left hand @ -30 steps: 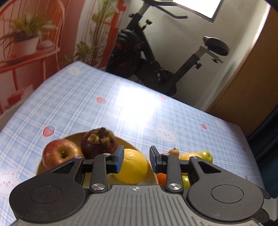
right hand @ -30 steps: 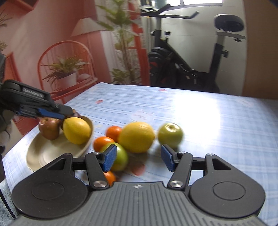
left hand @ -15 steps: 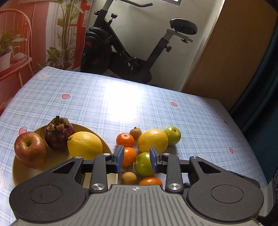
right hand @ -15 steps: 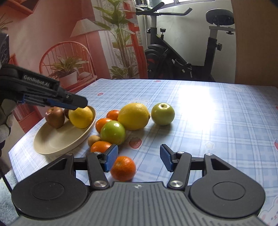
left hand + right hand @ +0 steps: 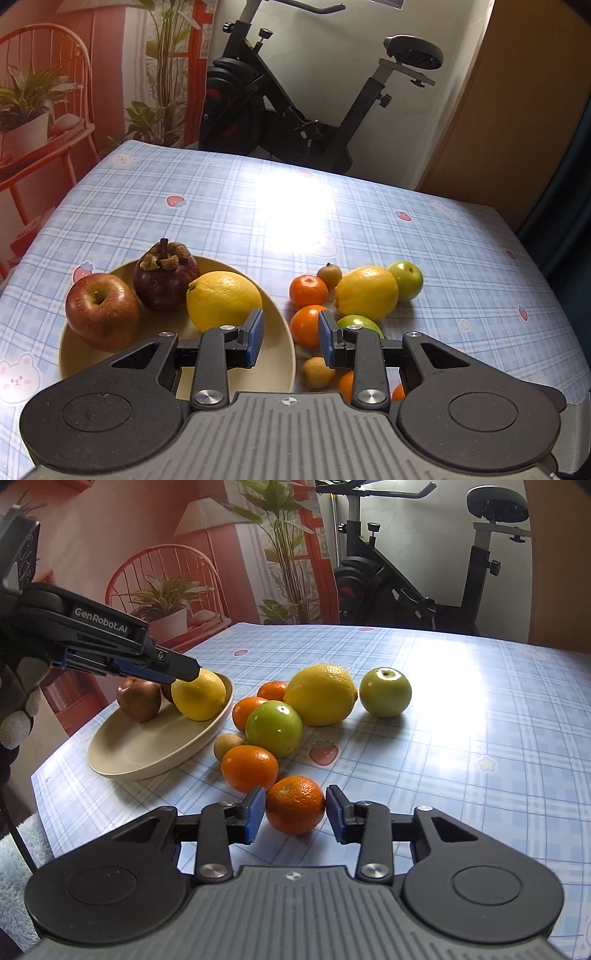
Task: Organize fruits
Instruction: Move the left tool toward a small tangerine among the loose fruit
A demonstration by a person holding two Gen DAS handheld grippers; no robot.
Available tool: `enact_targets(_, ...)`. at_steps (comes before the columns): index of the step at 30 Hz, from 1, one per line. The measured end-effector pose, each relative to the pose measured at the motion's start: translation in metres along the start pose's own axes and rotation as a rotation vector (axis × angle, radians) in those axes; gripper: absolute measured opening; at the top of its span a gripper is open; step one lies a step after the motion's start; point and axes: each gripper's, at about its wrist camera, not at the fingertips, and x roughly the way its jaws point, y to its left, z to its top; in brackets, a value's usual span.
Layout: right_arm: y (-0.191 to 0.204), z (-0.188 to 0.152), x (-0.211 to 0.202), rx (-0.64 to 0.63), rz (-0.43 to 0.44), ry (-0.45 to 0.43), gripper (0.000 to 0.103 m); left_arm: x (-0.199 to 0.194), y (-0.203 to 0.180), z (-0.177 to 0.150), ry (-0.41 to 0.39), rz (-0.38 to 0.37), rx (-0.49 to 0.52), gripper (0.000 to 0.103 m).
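Grasp step: right gripper [image 5: 295, 810] is closing on the nearest orange [image 5: 294, 805].
Pads are just touching its sides, jaws have just been narrowing, fruit sitting on the tablecloth [image 5: 480, 738] near me. I'm keeping the left gripper [image 5: 290, 341] narrow and empty, hovering over the plate [image 5: 275, 325] rim. Beyond: loose oranges, green apples, lemon [image 5: 320, 694]; plate holding apple, mangosteen, second lemon. Next I'm judging: firm the pinch, lift, carry left into the plate's free space.
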Motion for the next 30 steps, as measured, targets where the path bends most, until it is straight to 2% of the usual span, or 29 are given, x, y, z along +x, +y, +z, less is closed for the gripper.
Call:
enact_targets(12, -0.0025, 0.004, 0.004, 0.009, 0.009, 0.008, 0.039, 0.0088, 0.0086, 0.0055, 0.019, -0.027, -0.052, 0.033)
enact_targets(30, -0.0031, 0.0021, 0.0035, 0.012, 0.001, 0.017, 0.041, 0.0078, 0.007, 0.0008, 0.029, -0.036, -0.051, 0.033)
